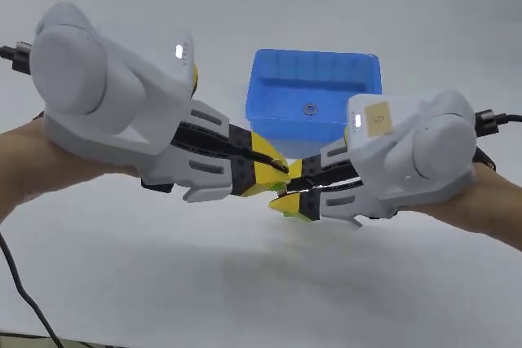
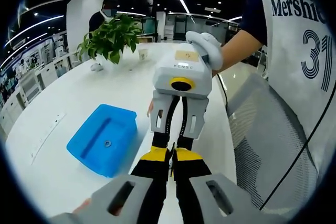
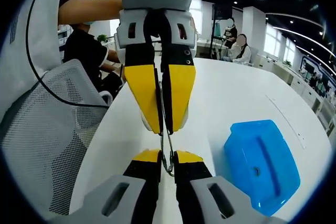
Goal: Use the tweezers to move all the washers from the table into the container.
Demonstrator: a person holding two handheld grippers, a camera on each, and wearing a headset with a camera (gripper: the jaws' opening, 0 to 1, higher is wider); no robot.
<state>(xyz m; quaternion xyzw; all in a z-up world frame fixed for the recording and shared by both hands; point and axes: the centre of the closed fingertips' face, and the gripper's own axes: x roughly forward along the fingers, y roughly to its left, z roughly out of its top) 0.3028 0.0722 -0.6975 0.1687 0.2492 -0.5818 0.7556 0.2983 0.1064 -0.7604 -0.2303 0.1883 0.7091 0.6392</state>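
Two grippers meet tip to tip: left hand-held gripper [image 1: 273, 170] and right hand-held gripper [image 1: 287, 198] both pinch the tweezers [image 3: 167, 145], whose long axis runs jaw to jaw. Near, off the right one's right side, sits the container [image 1: 281, 124], holding one washer [image 1: 310, 109].

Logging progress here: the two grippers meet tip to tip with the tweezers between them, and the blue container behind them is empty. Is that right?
Not quite. The blue container is not empty: one washer lies on its floor, as the head view shows. The rest holds: the left gripper and right gripper meet tip to tip with the tweezers between them.
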